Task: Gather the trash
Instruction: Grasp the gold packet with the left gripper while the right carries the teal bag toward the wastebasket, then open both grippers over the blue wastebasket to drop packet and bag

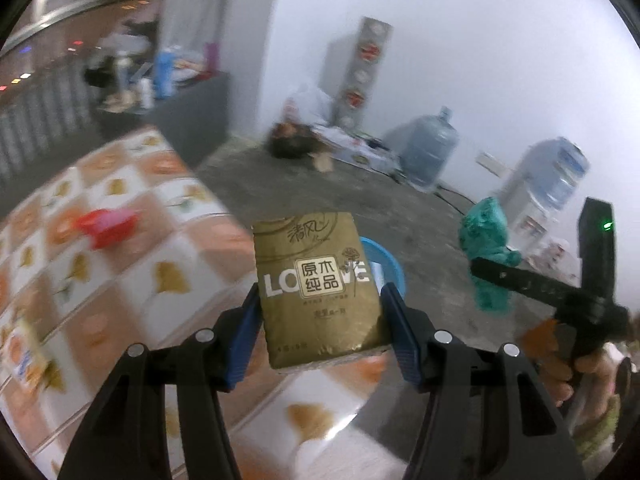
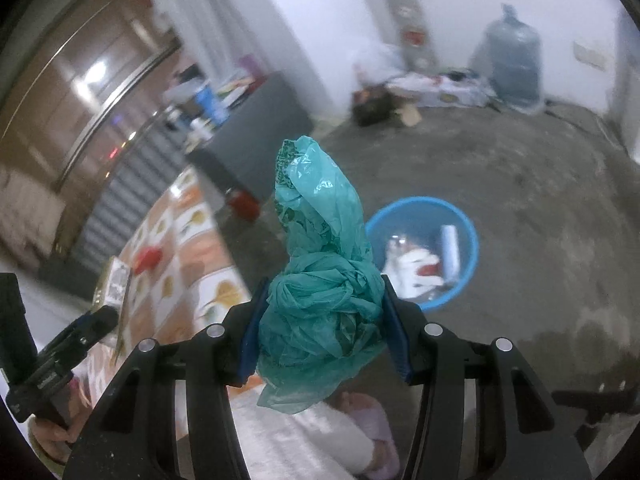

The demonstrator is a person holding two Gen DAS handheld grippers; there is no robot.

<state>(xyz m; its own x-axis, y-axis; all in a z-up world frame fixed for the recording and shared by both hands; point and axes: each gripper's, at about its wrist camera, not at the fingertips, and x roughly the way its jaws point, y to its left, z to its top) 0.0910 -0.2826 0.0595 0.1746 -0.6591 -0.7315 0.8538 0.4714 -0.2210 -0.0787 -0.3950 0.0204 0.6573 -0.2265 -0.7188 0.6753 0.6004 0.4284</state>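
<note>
The room had a bare grey concrete floor (image 2: 520, 184) and white walls, with a large water jug (image 1: 430, 152) and a water dispenser (image 1: 548, 184) against the far wall and clutter heaped near a tall patterned box. On your left, the surface (image 1: 132, 248) wore a checked cloth of orange and white squares with leaf prints; a red object (image 1: 106, 226) lay on it, blurred. Its edge ran diagonally, dropping to open floor on the right. A blue bin (image 2: 422, 252) stood on the floor just off that edge, already holding pale rubbish. Your left tool (image 1: 320, 312) was clamped on a gold tissue pack (image 1: 320, 292), held above the surface's edge. Your right tool (image 2: 320, 320) gripped a crumpled green plastic bag (image 2: 320, 272) in the air, the bin beyond it to the right.
</note>
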